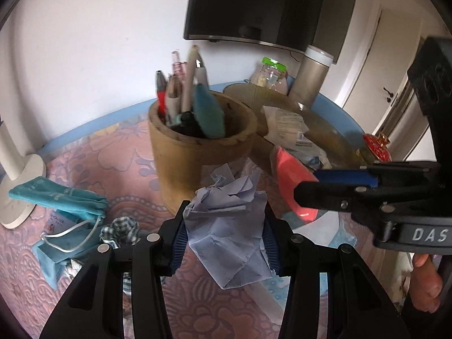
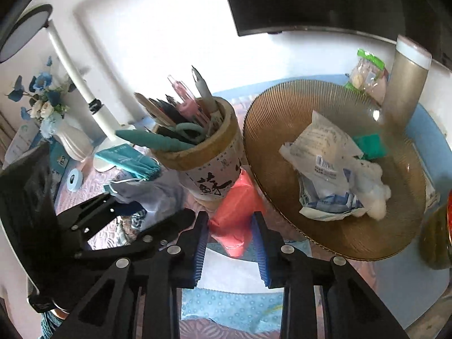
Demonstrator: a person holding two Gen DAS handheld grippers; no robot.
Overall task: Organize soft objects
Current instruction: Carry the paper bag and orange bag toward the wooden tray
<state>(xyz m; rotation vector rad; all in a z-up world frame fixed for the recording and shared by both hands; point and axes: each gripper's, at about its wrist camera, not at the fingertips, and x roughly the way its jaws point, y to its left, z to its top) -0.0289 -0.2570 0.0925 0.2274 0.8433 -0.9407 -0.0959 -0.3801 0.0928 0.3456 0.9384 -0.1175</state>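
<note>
My left gripper (image 1: 224,231) holds crumpled lilac paper (image 1: 228,226) above the desk (image 1: 84,163); right gripper (image 2: 230,240) pinches a coral pouch (image 2: 234,220) beside the pen cup (image 2: 203,152).

My left wrist camera looks steeply down along its own fingers from close above the table (image 1: 93,166), facing the wall, with the pen pot (image 1: 197,147) dead ahead and the lamp base (image 1: 22,186) at its left edge. My right wrist camera sits just to the right, equally close and tilted down, facing the same wall with the ribbed dish (image 2: 282,130) filling its right half. Both share the pen pot, the dish, the tall canister (image 2: 406,84) and the screen (image 1: 268,5) on the wall, and each catches the other gripper at its edge.
</note>
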